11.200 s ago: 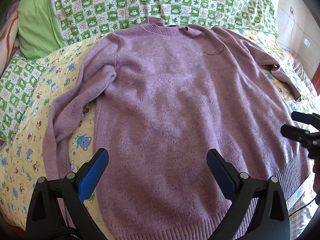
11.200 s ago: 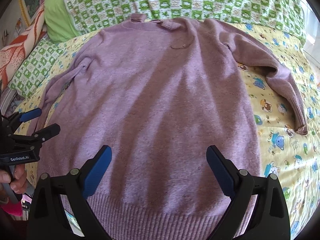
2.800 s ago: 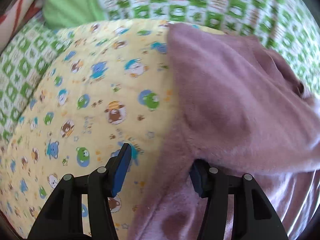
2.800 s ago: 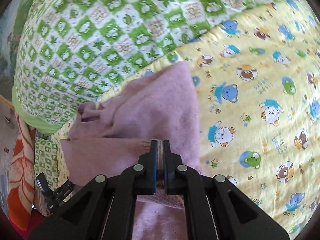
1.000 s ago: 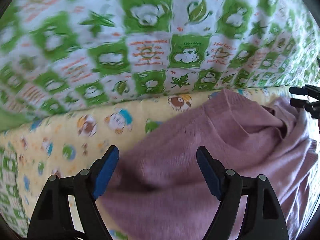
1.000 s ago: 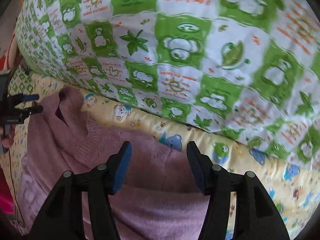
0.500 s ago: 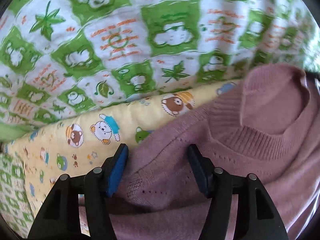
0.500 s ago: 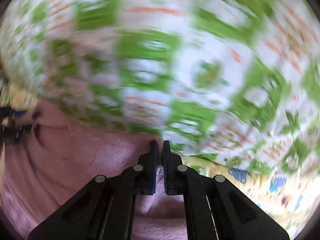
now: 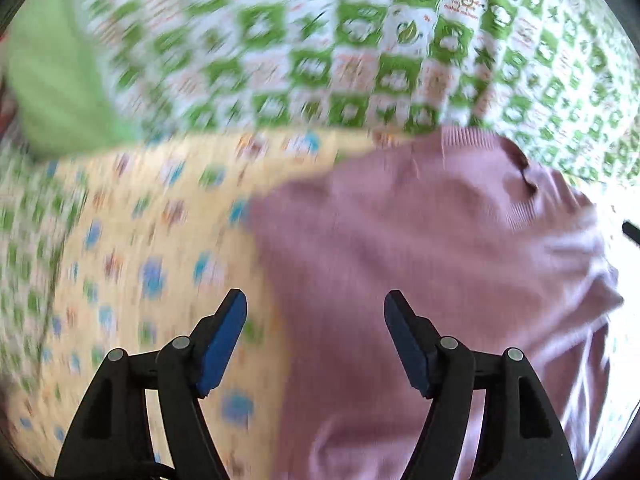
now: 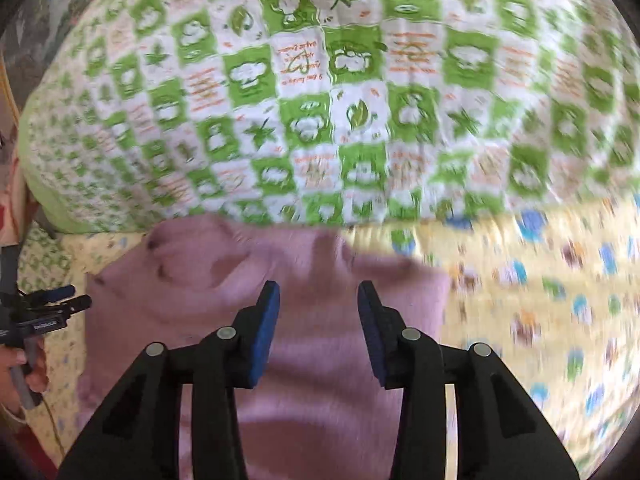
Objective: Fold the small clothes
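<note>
Folding is partway, by my reading: the purple sweater [image 9: 420,264] lies on the yellow cartoon-print sheet [image 9: 132,248] as a narrowed bundle, its sides already turned in, no sleeve lying out loose. Landmark: the green-checked quilt [image 10: 320,92]. Sweater's ribbed collar sits just beside the quilt's lower edge, possibly touching; blur prevents certainty. Long axis runs from the quilt edge back toward the cameras, collar end pointing at the quilt, the hem end out of frame. Left gripper [image 9: 316,340]: jaws wide and opening, nothing pinched; one pad over the sheet, the other over the sweater's left margin, away from the quilt. Right gripper [image 10: 318,336]: jaws partway apart and opening, knit visible behind the gap but not clamped by the pads. A person's hand [image 10: 18,372] carrying the left gripper shows at the sweater's far-left side. Next move, judged: each claw takes a collar-end corner nearest the quilt, then carries it away from the quilt to halve the length. Both views motion-blurred.
</note>
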A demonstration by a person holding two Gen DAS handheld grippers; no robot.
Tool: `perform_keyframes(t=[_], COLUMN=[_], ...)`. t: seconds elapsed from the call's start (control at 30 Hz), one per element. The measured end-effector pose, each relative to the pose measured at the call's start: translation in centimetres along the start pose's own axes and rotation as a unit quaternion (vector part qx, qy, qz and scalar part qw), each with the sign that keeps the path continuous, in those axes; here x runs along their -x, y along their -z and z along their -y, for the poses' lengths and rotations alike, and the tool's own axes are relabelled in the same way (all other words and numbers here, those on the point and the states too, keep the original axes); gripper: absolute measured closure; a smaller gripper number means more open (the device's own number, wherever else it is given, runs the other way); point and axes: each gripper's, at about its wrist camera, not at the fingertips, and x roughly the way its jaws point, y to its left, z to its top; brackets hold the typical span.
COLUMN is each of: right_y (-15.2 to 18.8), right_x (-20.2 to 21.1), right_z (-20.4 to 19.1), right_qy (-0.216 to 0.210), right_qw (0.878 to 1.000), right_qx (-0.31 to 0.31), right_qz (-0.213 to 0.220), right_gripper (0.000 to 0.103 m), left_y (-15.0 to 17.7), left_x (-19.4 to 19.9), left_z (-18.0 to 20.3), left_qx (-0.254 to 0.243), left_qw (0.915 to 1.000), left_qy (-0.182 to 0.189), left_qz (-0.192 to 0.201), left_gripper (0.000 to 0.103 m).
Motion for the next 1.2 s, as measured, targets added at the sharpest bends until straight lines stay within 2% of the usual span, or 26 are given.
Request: perform_keyframes(t=[0.17,0.2,0.27,0.37,0.47,0.63,0.83,1.2], right_y=[7.2,8.3,10.7,13.1,15.1,18.6,21.4,26.7], right_x=[4.2,4.7,6.0,6.7,8.0,10.2,12.2,15.5], right_z=[-0.8,-1.4,-1.4,-3.0,-3.7,-4.9,-5.9,-4.3], right_qy=[-0.015,-0.015,-0.018,-0.019,-0.016,-0.009,-0.003,0.024], right_qw=[0.998,0.998,0.997,0.996,0.995,0.993,0.993,0.987], right_qx=[-0.02,-0.022,-0.031,-0.046,-0.056,-0.074,-0.078,-0.118], right_qz=[-0.049,-0.058,-0.068,-0.081,-0.084,-0.087,-0.092,-0.102], right_gripper=[0.06,0.06,0.06,0.059,0.055,0.053,0.051,0.049], left_y=[8.8,10.0,13.5,18.2,21.6,25.1,28.1,32.2], left_x=[2.3,2.4,3.2,4.8,5.8,7.6,9.6,11.3], left_z=[-2.5,-1.7,-2.5,-2.9,-3.4,-2.6,-2.8,-2.5], left_qx=[0.042,0.047,0.059,0.069,0.077,0.056,0.059,0.033], left_qw=[0.9978,0.9972,0.9951,0.9934,0.9916,0.9923,0.9907,0.9895], left_qy=[0.022,0.025,0.034,0.04,0.051,0.058,0.078,0.083], left_qz=[-0.046,-0.052,-0.071,-0.082,-0.091,-0.093,-0.095,-0.114], left_gripper=[0.031,0.031,0.031,0.031,0.031,0.031,0.031,0.03])
